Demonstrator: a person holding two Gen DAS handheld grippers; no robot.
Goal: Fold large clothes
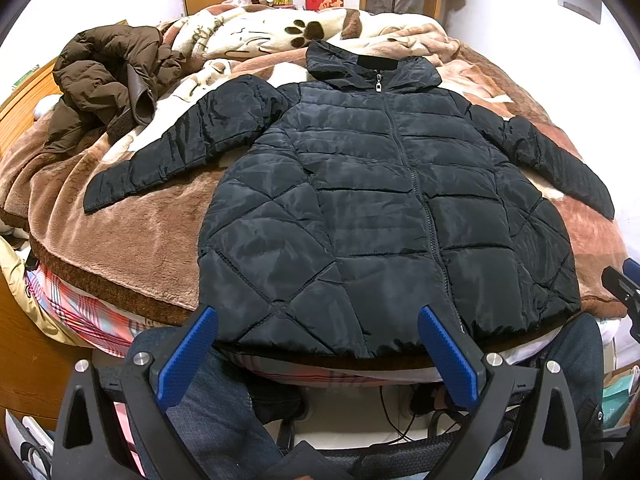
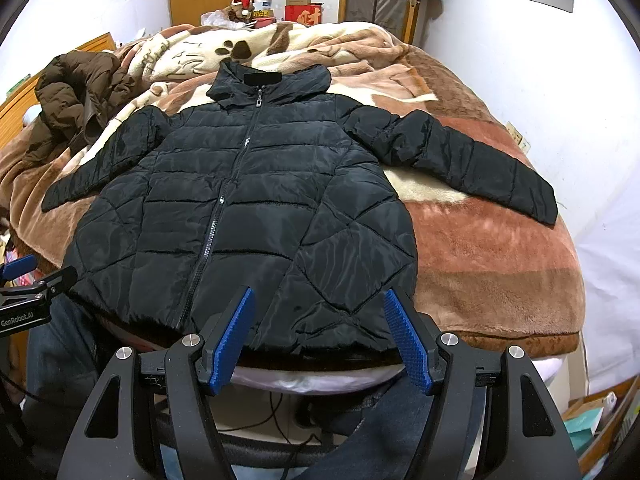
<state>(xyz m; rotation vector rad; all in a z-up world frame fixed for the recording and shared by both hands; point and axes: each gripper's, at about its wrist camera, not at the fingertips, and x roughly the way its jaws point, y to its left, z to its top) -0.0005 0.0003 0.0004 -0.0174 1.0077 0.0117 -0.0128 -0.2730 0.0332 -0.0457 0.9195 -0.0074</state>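
Observation:
A black quilted puffer jacket (image 1: 380, 208) lies flat and face up on the bed, zipped, hood at the far end, both sleeves spread out to the sides. It also shows in the right wrist view (image 2: 248, 216). My left gripper (image 1: 318, 316) is open and empty, hovering just above the jacket's near hem on its left half. My right gripper (image 2: 318, 300) is open and empty above the near hem on the right half. The right gripper's tip (image 1: 624, 280) shows at the right edge of the left wrist view, and the left gripper (image 2: 28, 280) at the left edge of the right wrist view.
A brown plush blanket (image 1: 132, 240) covers the bed. A crumpled brown puffer coat (image 1: 104, 80) lies at the far left. A cream paw-print blanket (image 2: 240, 48) is bunched behind the hood. A white wall (image 2: 580, 120) runs along the bed's right side. Boxes and a wardrobe stand at the back.

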